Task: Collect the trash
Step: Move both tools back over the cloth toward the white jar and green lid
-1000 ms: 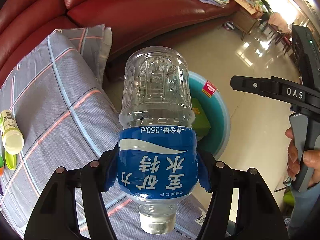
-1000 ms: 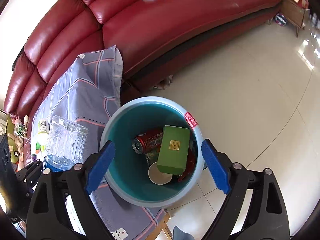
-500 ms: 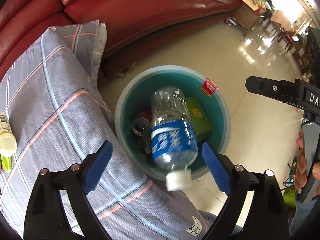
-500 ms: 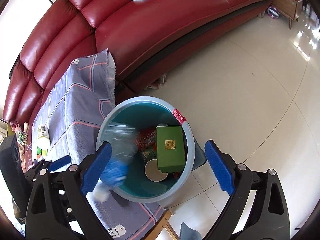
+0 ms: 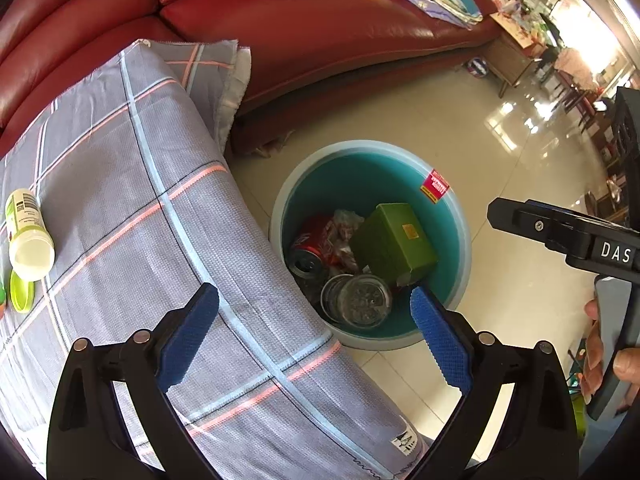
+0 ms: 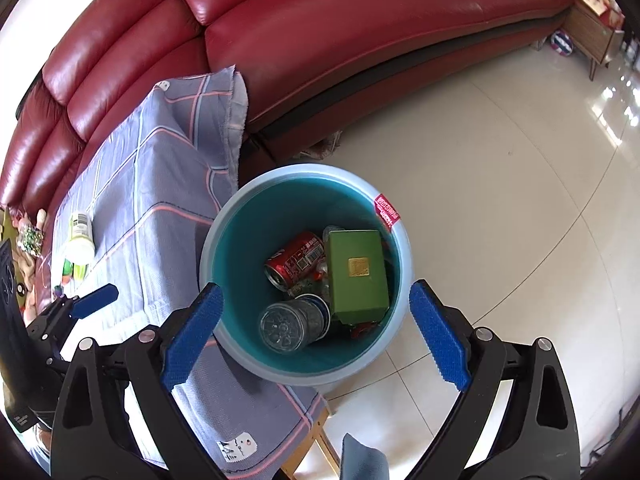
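Clear plastic bottle (image 6: pixel 294 326) base-up in teal bin (image 6: pixel 240 208), blue label.

The teal trash bin (image 6: pixel 248 204) sits on the floor right against the cloth-covered table. Inside, a clear plastic bottle (image 6: pixel 294 322) lies at about 7 o'clock with its round ribbed base facing up, blue label barely showing. A red soda can (image 6: pixel 294 260) lies on its side at around 10 o'clock, open end toward the bottle. A green box (image 6: pixel 358 272) with a gold square sits tilted at 3 o'clock.
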The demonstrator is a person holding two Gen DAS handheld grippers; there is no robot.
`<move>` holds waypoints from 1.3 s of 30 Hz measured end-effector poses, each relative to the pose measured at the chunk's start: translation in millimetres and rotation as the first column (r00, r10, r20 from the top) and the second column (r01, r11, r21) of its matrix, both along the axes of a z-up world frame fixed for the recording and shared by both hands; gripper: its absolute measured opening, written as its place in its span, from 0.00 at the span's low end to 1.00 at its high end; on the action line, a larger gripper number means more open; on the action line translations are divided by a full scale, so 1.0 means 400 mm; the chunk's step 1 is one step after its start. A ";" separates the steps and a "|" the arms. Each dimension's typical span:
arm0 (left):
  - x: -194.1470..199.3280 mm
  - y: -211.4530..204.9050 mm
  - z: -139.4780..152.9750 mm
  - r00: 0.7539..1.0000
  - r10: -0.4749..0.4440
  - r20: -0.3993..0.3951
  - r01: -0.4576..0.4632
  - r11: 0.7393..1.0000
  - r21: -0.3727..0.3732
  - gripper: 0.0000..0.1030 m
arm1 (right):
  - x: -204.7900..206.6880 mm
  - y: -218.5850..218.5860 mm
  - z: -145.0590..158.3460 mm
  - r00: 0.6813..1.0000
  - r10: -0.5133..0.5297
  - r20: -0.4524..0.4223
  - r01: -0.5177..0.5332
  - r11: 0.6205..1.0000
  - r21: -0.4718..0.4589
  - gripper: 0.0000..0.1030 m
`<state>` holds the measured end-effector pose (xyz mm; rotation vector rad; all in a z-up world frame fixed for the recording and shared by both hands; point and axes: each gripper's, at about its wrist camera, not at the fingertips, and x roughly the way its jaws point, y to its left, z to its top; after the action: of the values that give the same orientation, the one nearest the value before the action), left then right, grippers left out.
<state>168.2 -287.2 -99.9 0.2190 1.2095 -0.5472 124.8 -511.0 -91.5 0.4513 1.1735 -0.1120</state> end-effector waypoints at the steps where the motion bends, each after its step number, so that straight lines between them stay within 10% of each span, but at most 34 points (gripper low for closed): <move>1: -0.003 0.006 0.006 1.000 0.001 0.004 -0.001 1.000 -0.003 0.94 | -0.002 0.015 0.012 1.000 0.009 0.002 -0.009 1.000 -0.011 0.88; 26: -0.012 0.328 0.068 0.985 0.168 0.026 -0.165 0.982 -0.093 0.95 | 0.074 0.331 0.104 0.985 0.173 -0.013 -0.174 0.980 -0.102 0.88; 39: 0.036 0.652 0.045 0.933 0.361 0.016 -0.358 0.929 -0.099 0.94 | 0.217 0.606 0.099 0.935 0.351 -0.056 -0.355 0.926 -0.124 0.88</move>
<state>182.6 -26.4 -82.0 -0.0755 1.1533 -0.2771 211.5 -268.6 -52.0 0.1160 1.2540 0.1162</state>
